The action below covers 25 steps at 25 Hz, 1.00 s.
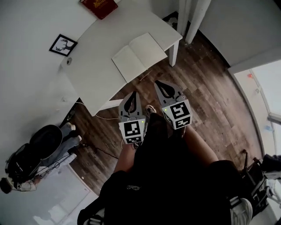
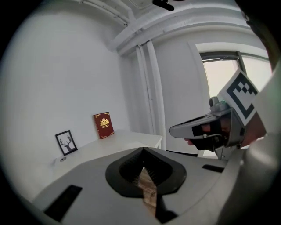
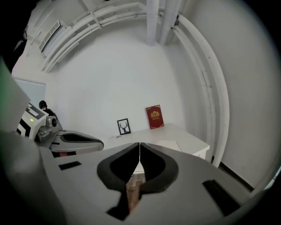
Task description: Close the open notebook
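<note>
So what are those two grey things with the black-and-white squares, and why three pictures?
Those are two hand-held grabbing tools. A person holds one in each hand: the left tool and the right tool. One picture comes from a camera on the person's head, looking down. The other two come from small cameras riding on each tool. Both tools are shut and hold nothing. Ahead is a white table. On it lies an open notebook, not yet closed. By the wall stand a red book and a deer picture.
</note>
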{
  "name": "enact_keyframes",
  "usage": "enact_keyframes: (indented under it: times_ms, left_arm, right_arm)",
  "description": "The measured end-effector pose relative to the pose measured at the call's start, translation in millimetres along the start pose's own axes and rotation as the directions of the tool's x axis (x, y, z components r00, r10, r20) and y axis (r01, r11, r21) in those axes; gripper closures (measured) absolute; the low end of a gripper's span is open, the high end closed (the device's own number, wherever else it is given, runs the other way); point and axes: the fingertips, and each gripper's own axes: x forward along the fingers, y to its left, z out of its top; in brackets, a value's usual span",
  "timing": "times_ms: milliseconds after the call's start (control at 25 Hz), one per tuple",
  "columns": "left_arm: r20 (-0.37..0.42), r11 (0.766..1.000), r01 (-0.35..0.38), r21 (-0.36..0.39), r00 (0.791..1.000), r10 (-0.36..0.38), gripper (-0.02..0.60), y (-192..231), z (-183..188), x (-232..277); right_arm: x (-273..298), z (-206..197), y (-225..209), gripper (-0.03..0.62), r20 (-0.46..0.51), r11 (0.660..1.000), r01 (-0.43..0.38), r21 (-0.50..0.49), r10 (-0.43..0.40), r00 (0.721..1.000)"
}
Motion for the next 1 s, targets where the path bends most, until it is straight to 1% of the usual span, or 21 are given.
enact_keyframes:
  times_ms: [120, 240, 320, 400, 520, 640, 720, 840, 1000]
  left_arm:
    - [-0.023, 0.997, 0.077, 0.005, 0.997, -0.077, 0.578, 8, -7, 26]
    - [-0.04, 0.985, 0.174, 0.02, 0.984, -0.173, 0.578, 7, -14, 44]
    - [-0.049, 0.968, 0.245, 0.045, 0.969, -0.243, 0.578, 10, -15, 55]
    - [-0.049, 0.947, 0.314, 0.067, 0.949, -0.311, 0.578, 13, -11, 67]
    - [-0.051, 0.921, 0.379, 0.092, 0.925, -0.376, 0.578, 10, -6, 82]
    - [-0.071, 0.902, 0.424, 0.085, 0.905, -0.419, 0.578, -2, -6, 89]
    - [-0.084, 0.896, 0.437, 0.075, 0.898, -0.431, 0.578, -10, -9, 93]
    - [-0.104, 0.893, 0.443, 0.076, 0.894, -0.435, 0.578, -14, -11, 110]
    - [-0.13, 0.898, 0.432, 0.089, 0.898, -0.42, 0.578, -14, -11, 128]
  right_arm:
    - [18, -7, -19, 0.571, -0.016, 0.996, 0.083, 0.038, -0.083, 0.996]
    - [25, -13, -34, 0.571, -0.028, 0.982, 0.165, 0.087, -0.163, 0.986]
    - [29, -17, -41, 0.571, -0.041, 0.968, 0.222, 0.119, -0.218, 0.975]
    - [33, -19, -45, 0.571, -0.051, 0.95, 0.272, 0.156, -0.267, 0.962]
    - [36, -19, -49, 0.571, -0.056, 0.931, 0.303, 0.202, -0.298, 0.953]
    - [29, -24, -55, 0.571, -0.063, 0.915, 0.323, 0.242, -0.317, 0.946]
    - [27, -28, -62, 0.571, -0.063, 0.906, 0.333, 0.261, -0.328, 0.943]
    - [36, -34, -78, 0.571, -0.068, 0.9, 0.336, 0.278, -0.33, 0.942]
    - [52, -43, -97, 0.571, -0.061, 0.875, 0.315, 0.367, -0.315, 0.947]
